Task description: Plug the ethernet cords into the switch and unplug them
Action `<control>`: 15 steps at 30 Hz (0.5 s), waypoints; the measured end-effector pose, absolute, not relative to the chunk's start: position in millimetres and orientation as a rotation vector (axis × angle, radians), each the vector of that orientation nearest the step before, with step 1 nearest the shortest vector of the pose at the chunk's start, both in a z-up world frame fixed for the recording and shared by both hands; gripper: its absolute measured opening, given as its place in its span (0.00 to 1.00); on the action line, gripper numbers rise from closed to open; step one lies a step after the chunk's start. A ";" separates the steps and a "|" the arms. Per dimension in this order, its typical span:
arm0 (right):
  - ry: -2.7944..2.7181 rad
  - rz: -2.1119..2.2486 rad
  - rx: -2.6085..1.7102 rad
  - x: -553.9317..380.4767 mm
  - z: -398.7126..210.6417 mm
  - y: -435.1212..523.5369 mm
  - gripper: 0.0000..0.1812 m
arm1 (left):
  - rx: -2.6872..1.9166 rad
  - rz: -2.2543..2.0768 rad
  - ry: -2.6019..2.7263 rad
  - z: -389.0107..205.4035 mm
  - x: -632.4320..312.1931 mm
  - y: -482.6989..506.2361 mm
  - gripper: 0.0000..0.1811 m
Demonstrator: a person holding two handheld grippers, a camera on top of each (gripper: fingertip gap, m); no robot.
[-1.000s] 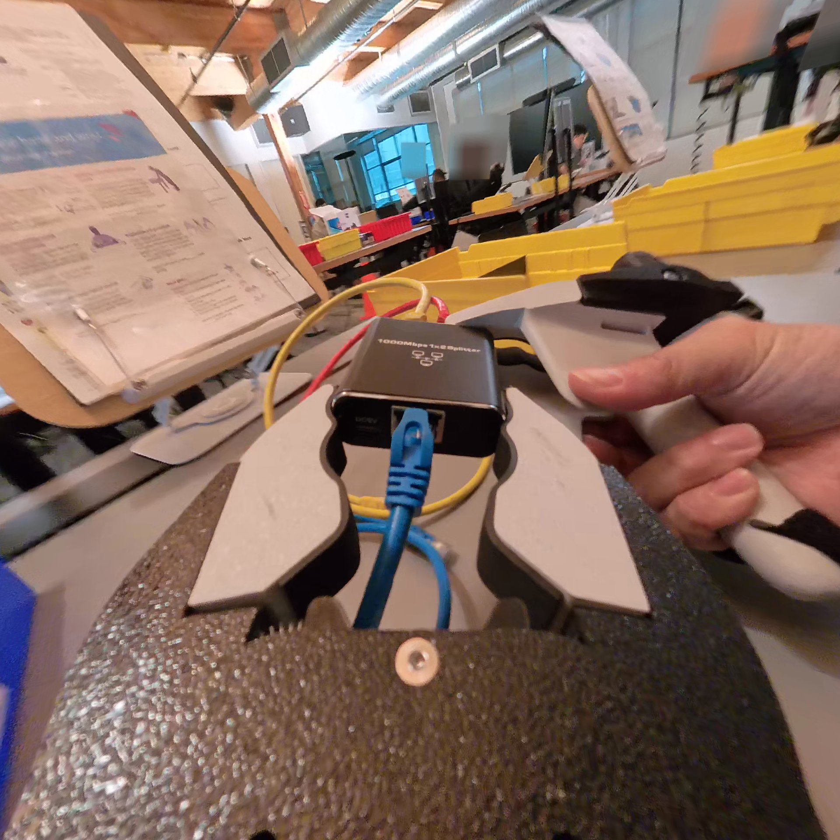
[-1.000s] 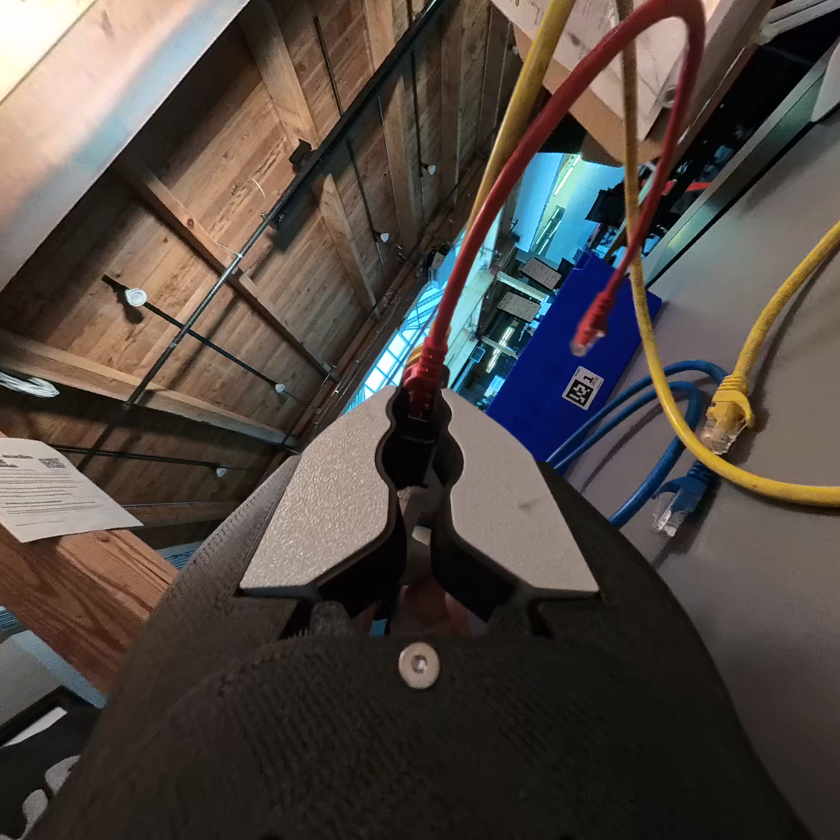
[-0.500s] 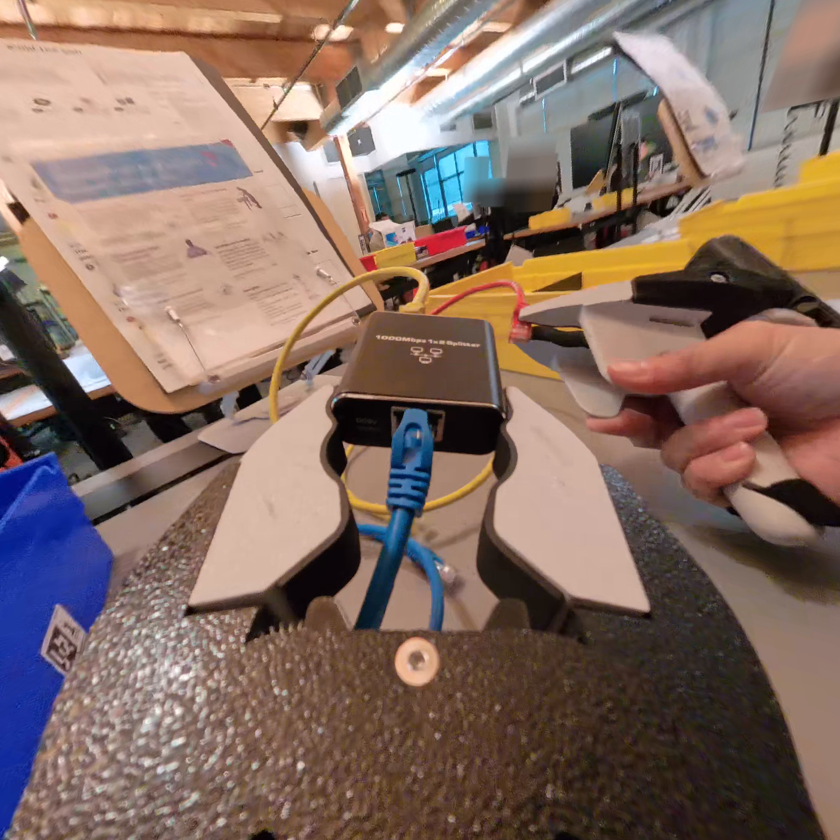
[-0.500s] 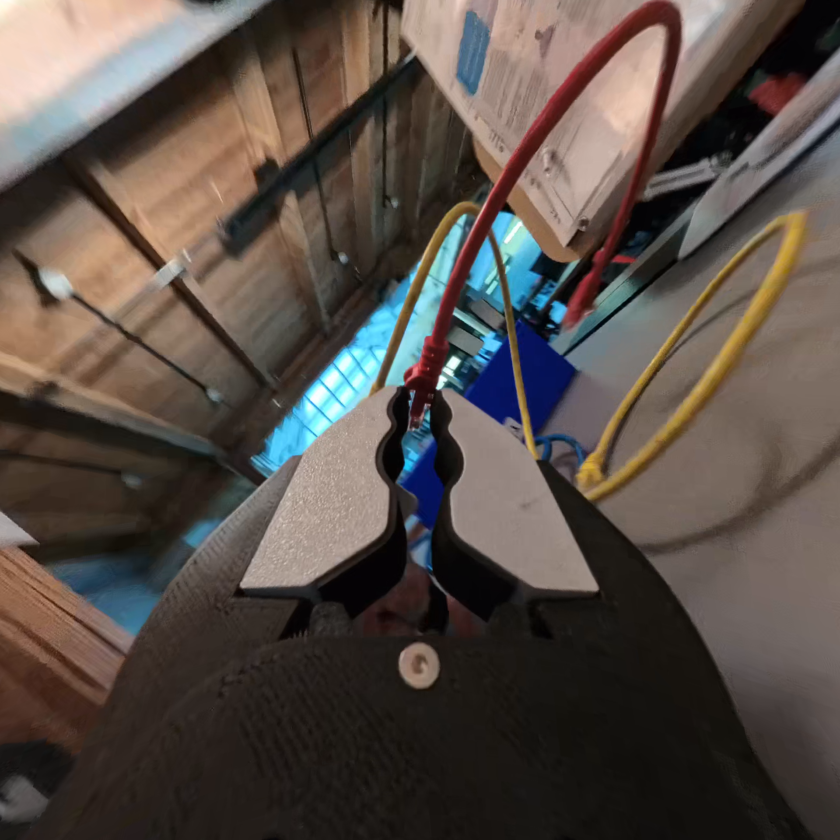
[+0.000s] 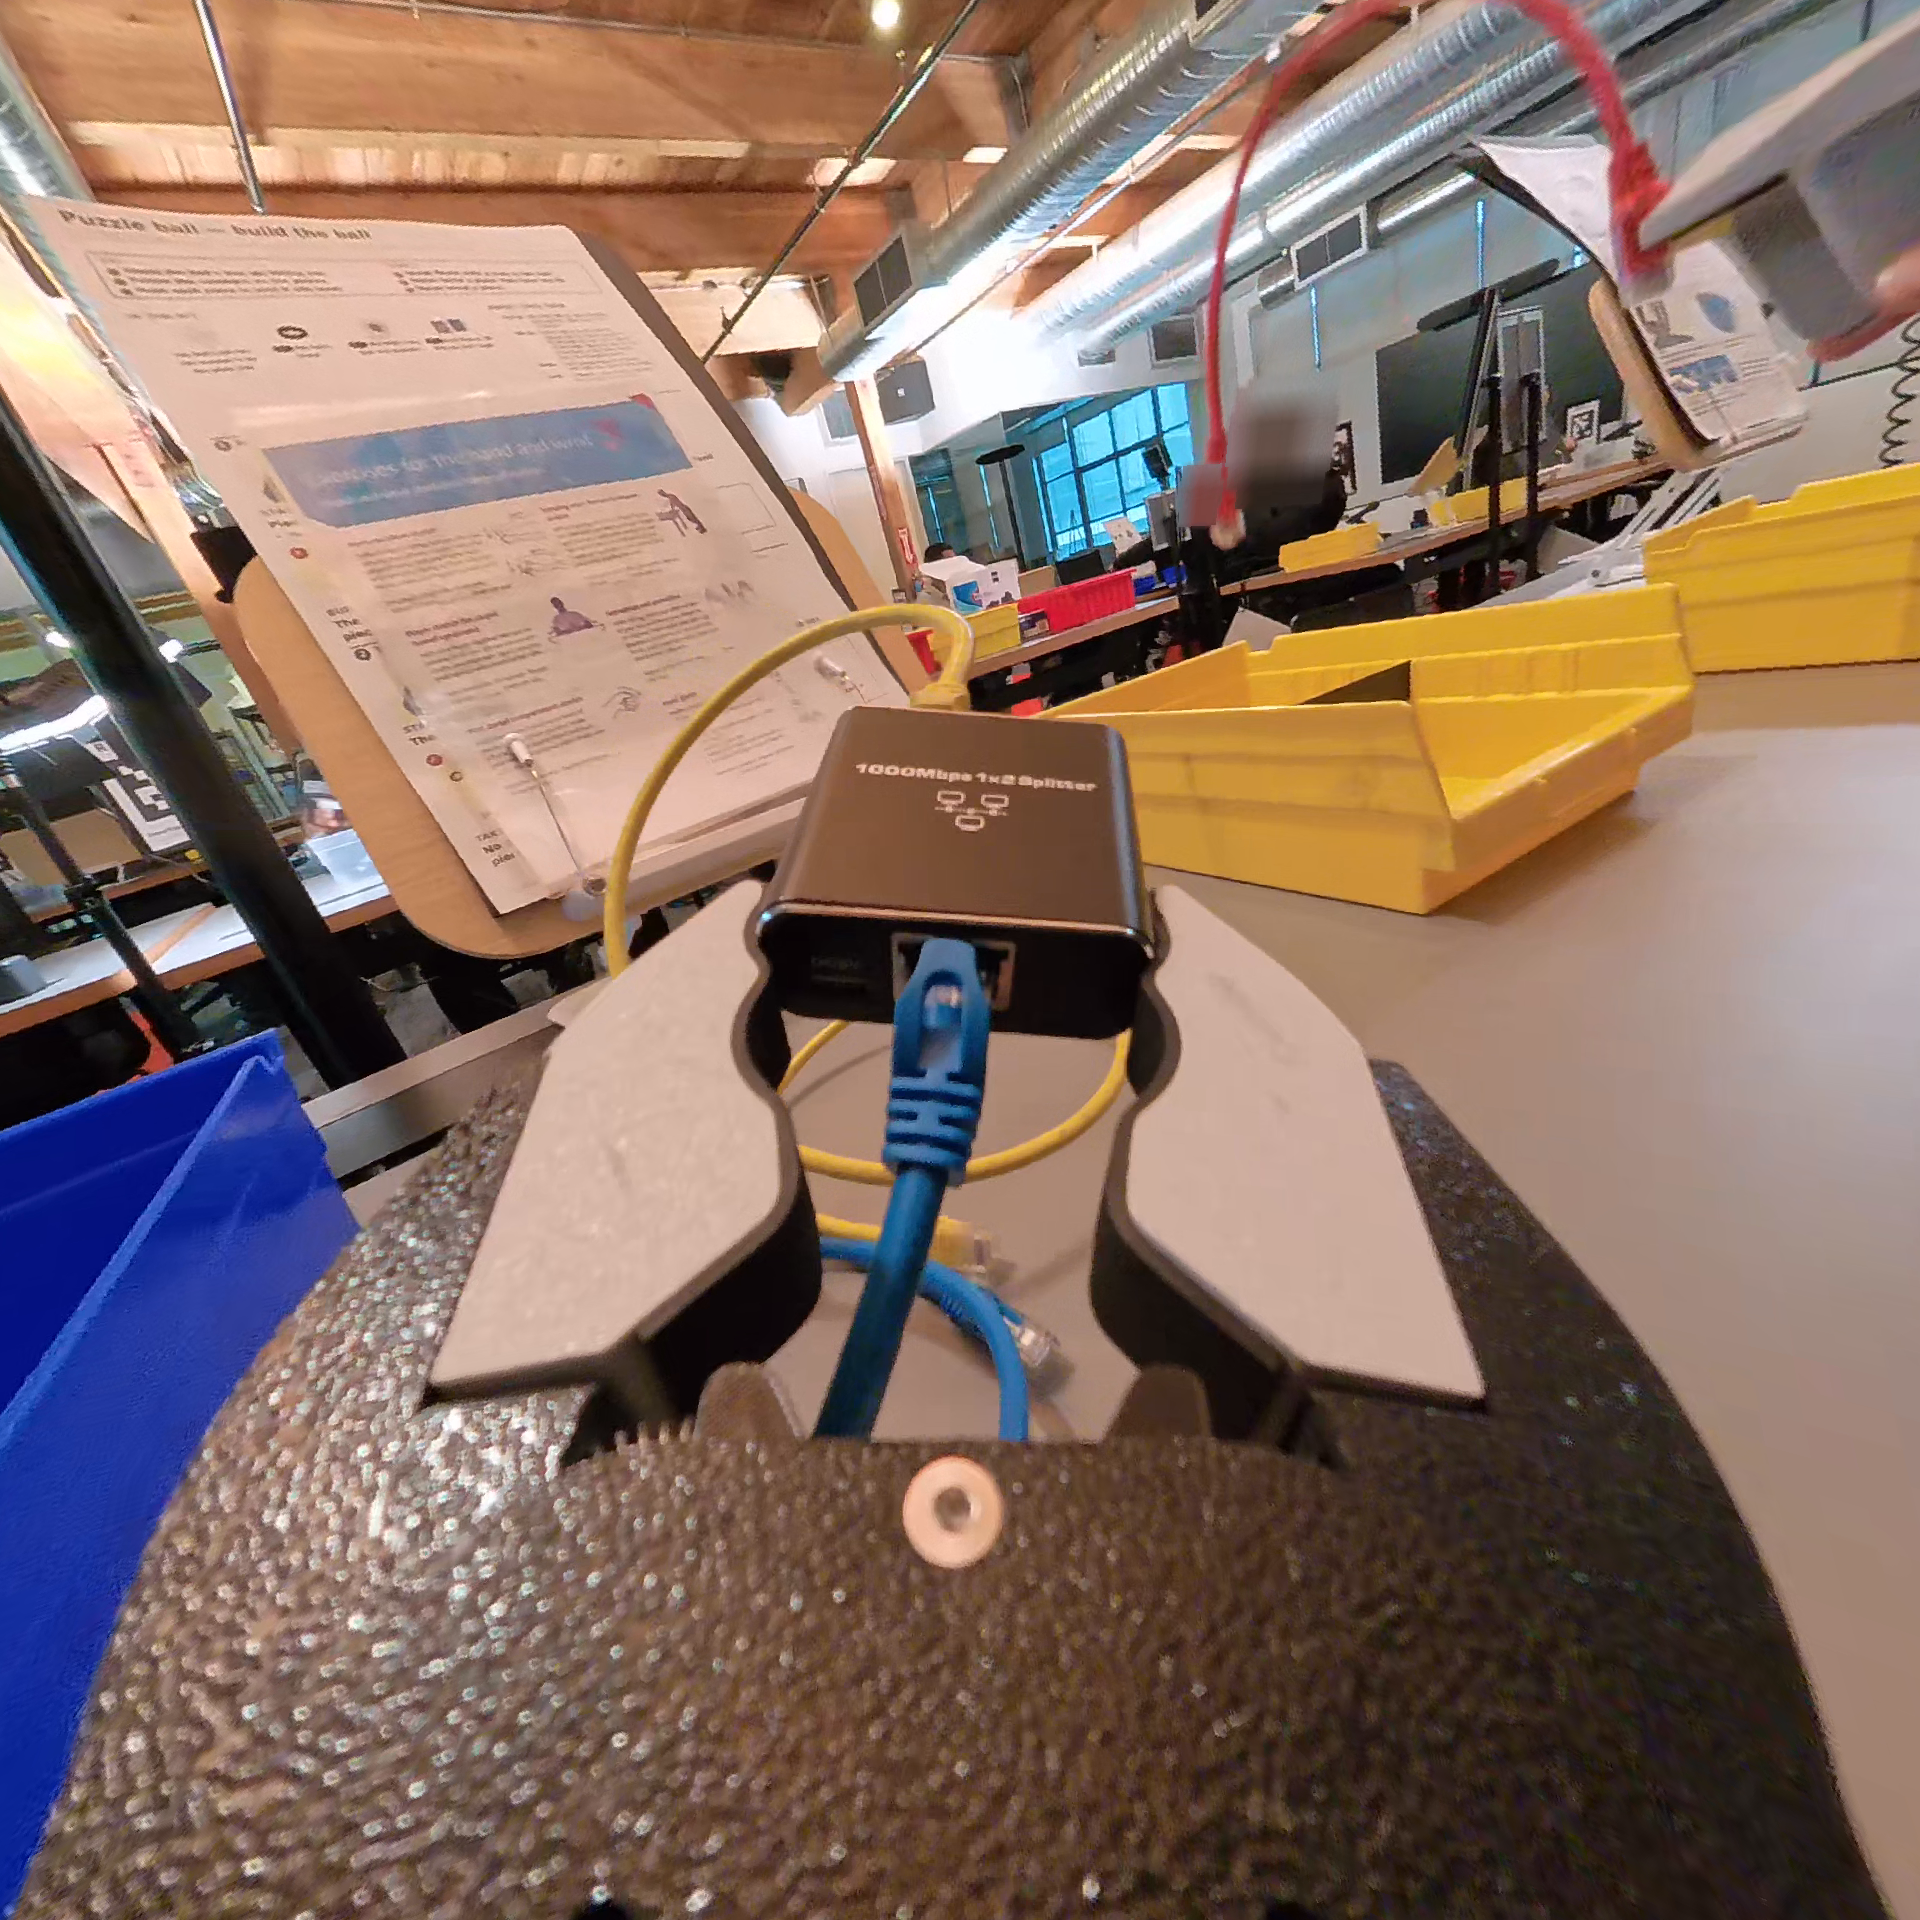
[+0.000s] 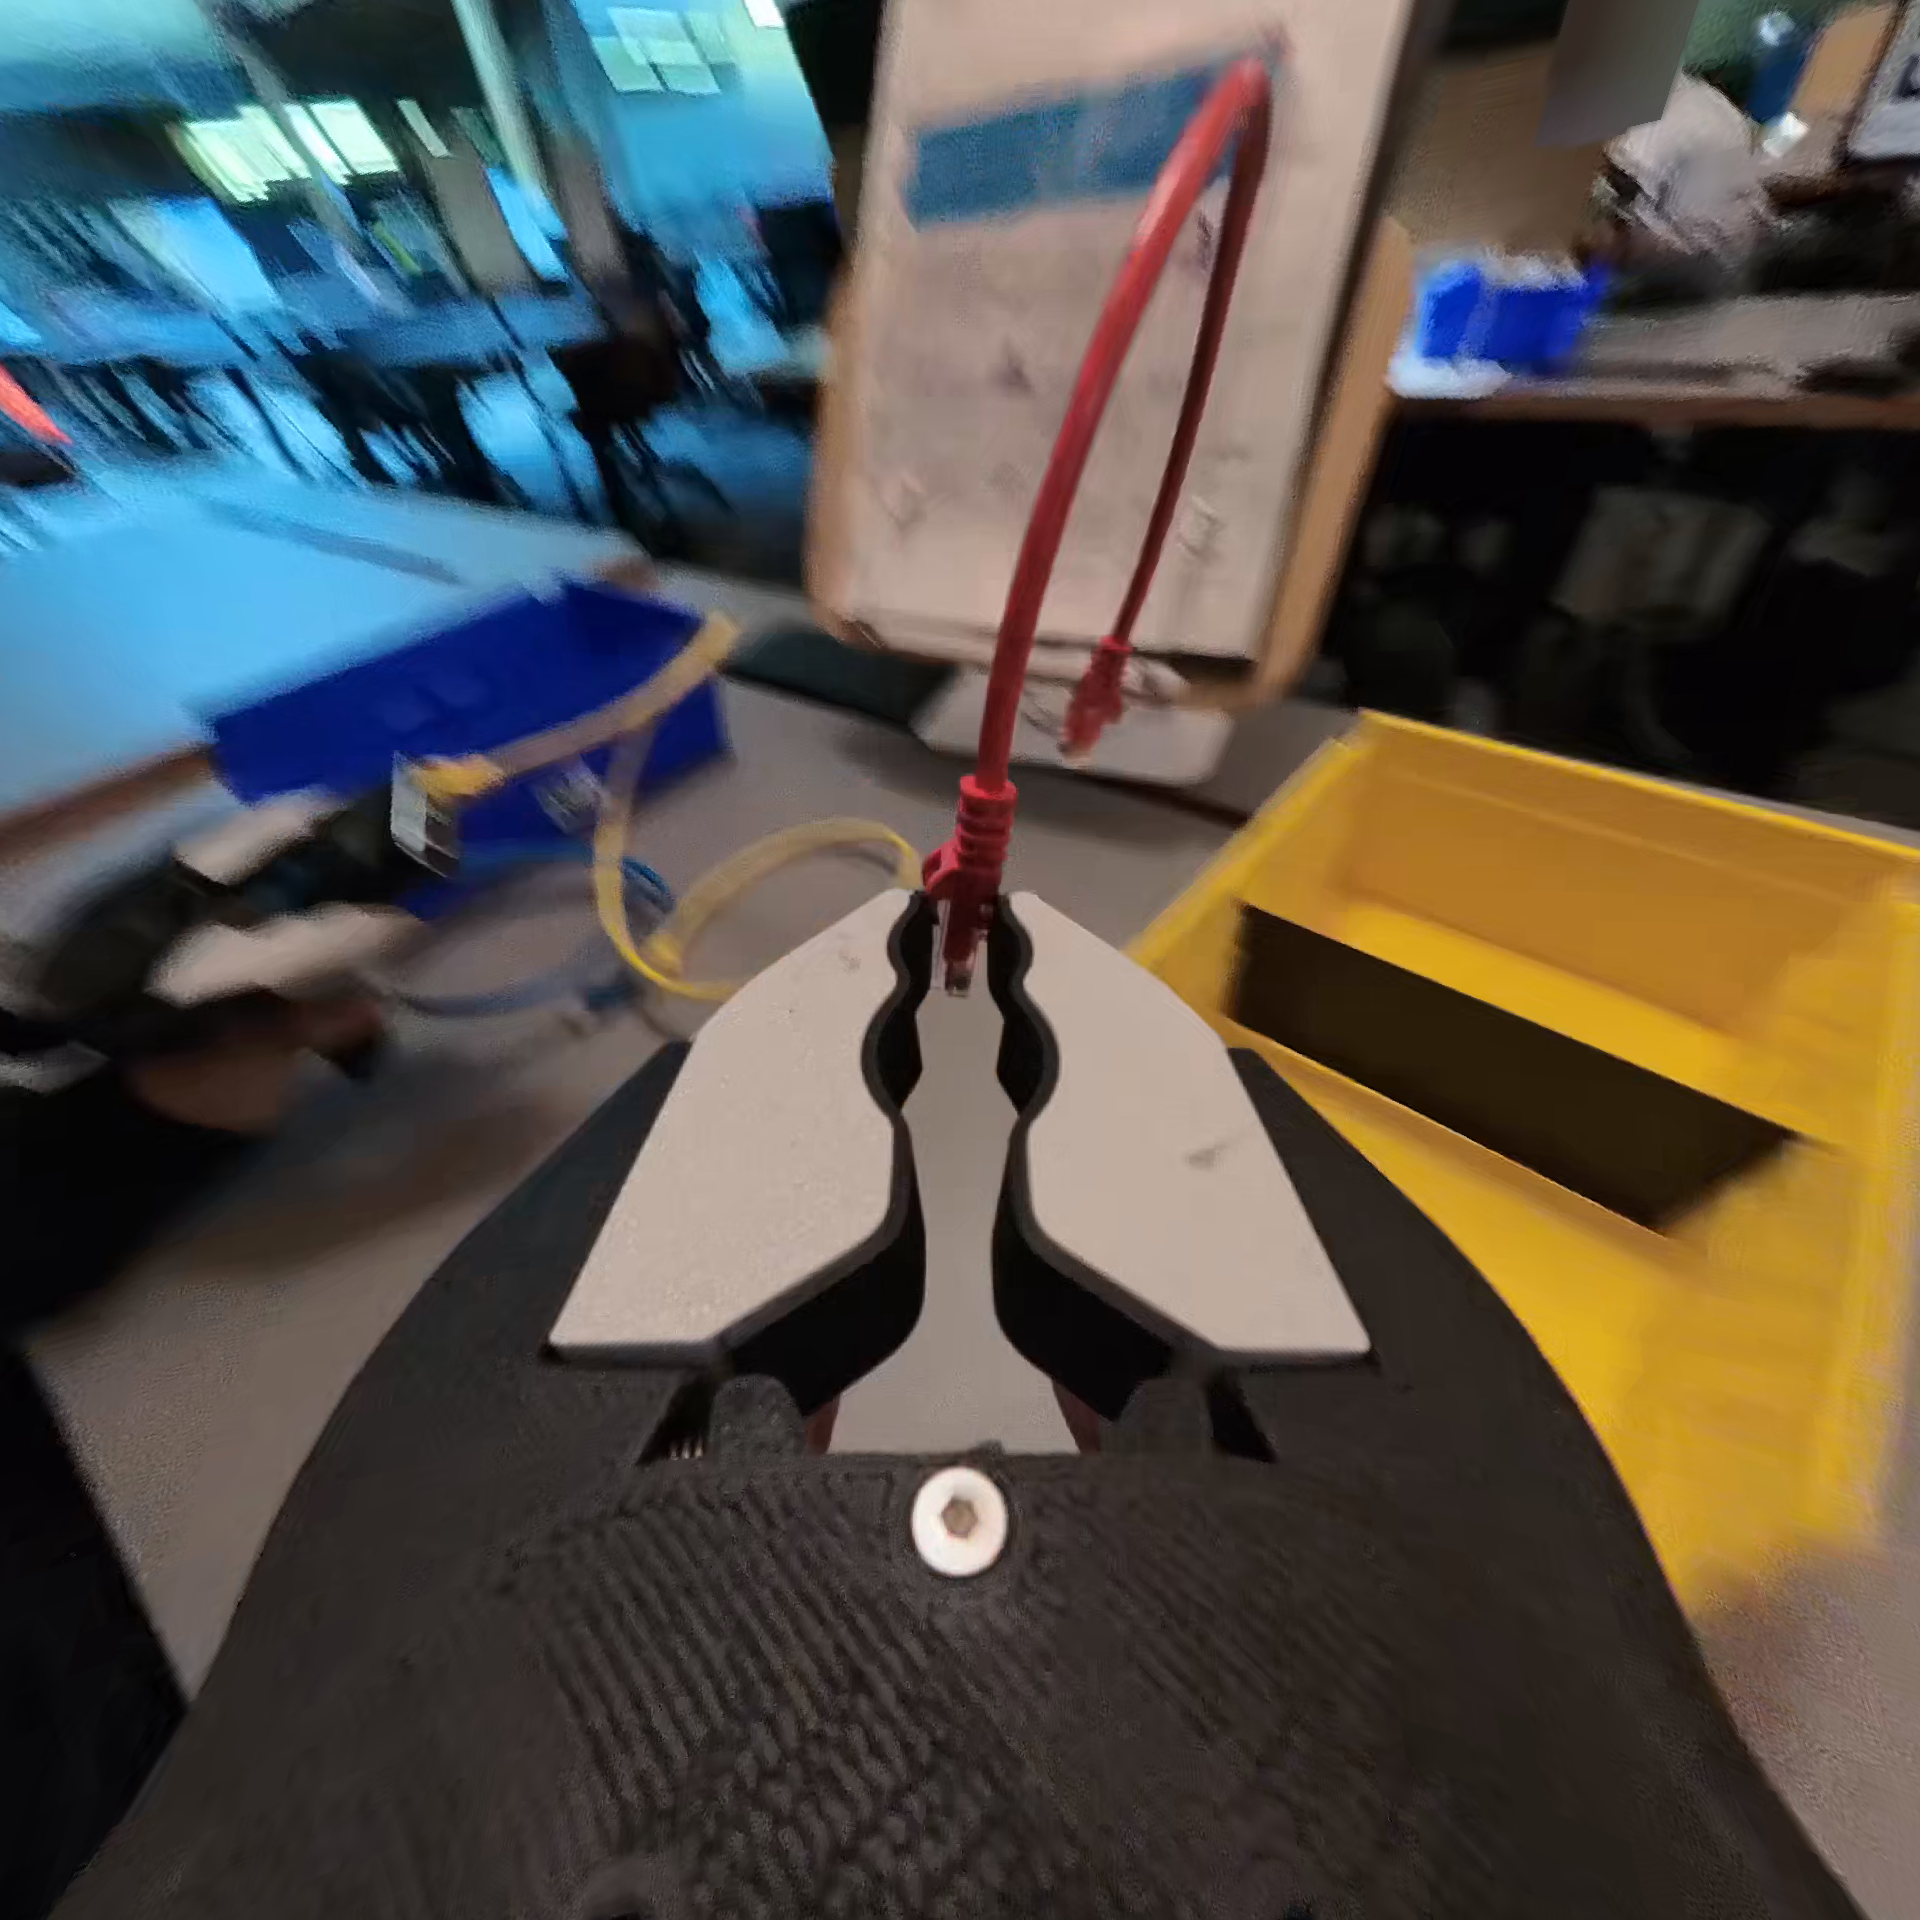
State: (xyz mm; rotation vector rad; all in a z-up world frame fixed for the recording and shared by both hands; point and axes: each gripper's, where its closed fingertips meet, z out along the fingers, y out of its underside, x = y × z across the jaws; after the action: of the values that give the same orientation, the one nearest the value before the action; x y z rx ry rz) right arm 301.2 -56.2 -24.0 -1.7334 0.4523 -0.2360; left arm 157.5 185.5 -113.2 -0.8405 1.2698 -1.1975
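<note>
Black switch [image 5: 961, 847] clamped between left gripper [image 5: 956, 997] tips, red cord [image 6: 1049, 499] plug pinched by right gripper [image 6: 961, 940].

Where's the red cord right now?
The red cord is off the table: the right gripper pinches one plug, and the cord arches up with its other plug dangling free. In the left wrist view it hangs at upper right, above the switch.
</note>
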 end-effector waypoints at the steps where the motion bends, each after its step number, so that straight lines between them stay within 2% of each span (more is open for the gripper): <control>1: 0.445 -0.270 -1.856 312.5 -36.2 -70.8 0.06 | -0.839 -1.199 1.273 -113.4 157.7 185.1 0.35; 4: 0.472 -0.243 -2.098 339.1 -67.0 -105.4 0.06 | -0.836 -1.211 1.291 -114.8 158.4 183.1 0.35; 6: 0.432 -0.075 -2.184 342.0 -82.1 -113.1 0.06 | -0.834 -1.212 1.296 -115.2 158.9 182.3 0.35; 11: 0.342 0.342 -2.162 342.5 -99.3 -103.5 0.06 | -0.830 -1.210 1.311 -116.8 159.7 180.6 0.35; 15: 0.519 0.342 -2.275 376.2 -129.4 -104.4 0.06 | -0.835 -1.212 1.310 -117.1 159.7 181.3 0.35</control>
State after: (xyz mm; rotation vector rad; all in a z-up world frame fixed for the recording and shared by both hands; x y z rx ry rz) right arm 376.2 -104.4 -129.4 -2.2754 0.5189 0.3419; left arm 159.7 181.3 -117.1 -0.8347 1.3103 -1.2117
